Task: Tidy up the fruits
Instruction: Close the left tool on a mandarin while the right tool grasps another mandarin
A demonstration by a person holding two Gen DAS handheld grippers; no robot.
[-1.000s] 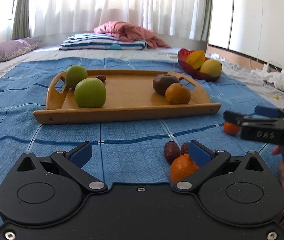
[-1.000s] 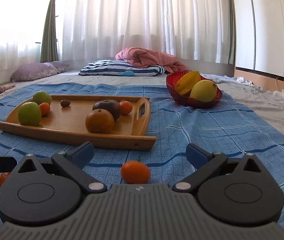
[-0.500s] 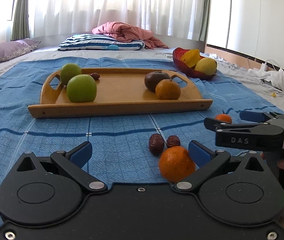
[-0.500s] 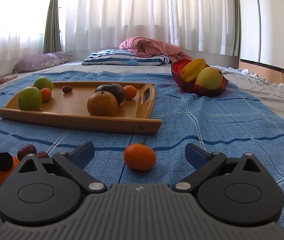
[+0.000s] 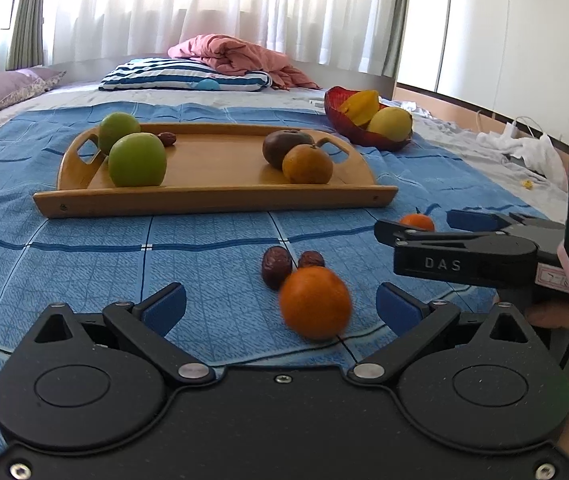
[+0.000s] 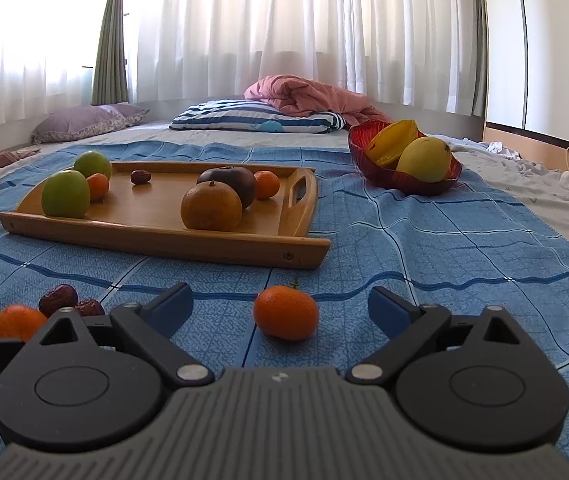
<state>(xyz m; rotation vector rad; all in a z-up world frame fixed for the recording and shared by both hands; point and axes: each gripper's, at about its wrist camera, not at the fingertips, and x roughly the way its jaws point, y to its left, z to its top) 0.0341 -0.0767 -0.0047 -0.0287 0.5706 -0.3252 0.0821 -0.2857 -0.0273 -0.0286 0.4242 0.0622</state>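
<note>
White letters "DAS" mark the side of the right hand-held gripper, whose fingers are spread around a small orange tangerine on the blue checked bedspread. The left hand-held gripper is spread too, with a blurred orange tangerine between its fingers, two dark red dates just beyond. Ahead lies the wooden tray with green apples, and a red glass bowl with yellow fruit.

Bright backlit curtains (fisheye-warped edges).
</note>
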